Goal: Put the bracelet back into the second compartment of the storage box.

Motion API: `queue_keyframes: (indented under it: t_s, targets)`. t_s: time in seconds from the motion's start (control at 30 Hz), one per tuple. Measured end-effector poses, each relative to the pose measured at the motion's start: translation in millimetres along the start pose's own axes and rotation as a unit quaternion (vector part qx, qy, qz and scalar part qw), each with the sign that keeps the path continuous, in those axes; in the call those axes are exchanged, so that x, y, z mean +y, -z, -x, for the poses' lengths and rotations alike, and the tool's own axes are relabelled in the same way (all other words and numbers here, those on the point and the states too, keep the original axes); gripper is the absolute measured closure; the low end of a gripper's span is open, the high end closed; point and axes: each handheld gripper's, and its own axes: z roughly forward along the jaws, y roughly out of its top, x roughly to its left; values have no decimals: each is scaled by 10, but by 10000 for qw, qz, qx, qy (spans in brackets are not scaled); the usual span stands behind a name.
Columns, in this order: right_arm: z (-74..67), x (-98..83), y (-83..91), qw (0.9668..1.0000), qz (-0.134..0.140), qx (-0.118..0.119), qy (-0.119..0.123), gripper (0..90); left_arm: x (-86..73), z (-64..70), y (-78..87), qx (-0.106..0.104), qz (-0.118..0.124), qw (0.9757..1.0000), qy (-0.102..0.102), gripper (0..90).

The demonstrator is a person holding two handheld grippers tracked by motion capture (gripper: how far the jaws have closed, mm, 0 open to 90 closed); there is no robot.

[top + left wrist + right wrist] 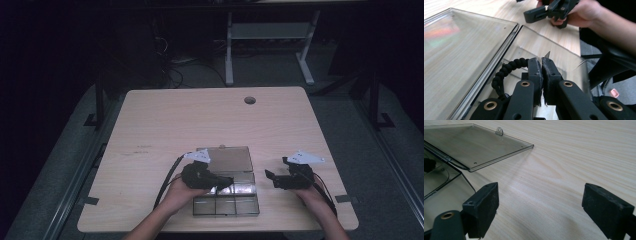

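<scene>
A clear smoky plastic compartment box (226,206) lies at the table's near edge, its lid (227,157) swung open flat behind it. My left gripper (227,184) hovers over the box's middle row. In the left gripper view its jaws (541,61) are shut on one end of a black braided cord (504,71), which loops off to the left above a compartment. My right gripper (270,177) stands open a little to the right of the box, above bare wood; its jaws (539,205) are wide apart with nothing between them. The lid (474,145) lies to its left.
The light wooden table (165,120) has a cable hole (250,100) near its far edge. A white desk frame (270,30) stands on the dark floor behind. The right hand and its gripper (541,13) show beyond the box in the left gripper view.
</scene>
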Motion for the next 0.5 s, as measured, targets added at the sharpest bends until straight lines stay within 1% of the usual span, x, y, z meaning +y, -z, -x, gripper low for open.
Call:
queue_keyframes:
  t_s: [0.1, 0.13, 0.27, 0.33, 0.37, 0.5]
  targets:
    - [1, 1, -2, 10000, 0, -1, 5, 137, -6, -12, -9, 48, -84, 10000, -23, 863]
    - [-1, 1, -2, 10000, 1, -5, -1, 137, -10, -14, -16, 55, -79, 10000, -22, 863]
    - [-1, 0, -3, 10000, -12, -2, 1, 137, -20, -16, -36, 134, -201, 9997, -96, 863]
    - [0, 0, -5, 10000, -11, -1, 0, 137, -22, -15, -45, 140, -266, 9995, -124, 863]
    - [0, 1, -5, 10000, -12, -1, -11, 137, -27, -9, -60, 149, -245, 9995, -111, 863]
    - [3, 0, 1, 10000, -3, 0, 2, 137, -42, 4, -95, 157, -343, 9992, -121, 863]
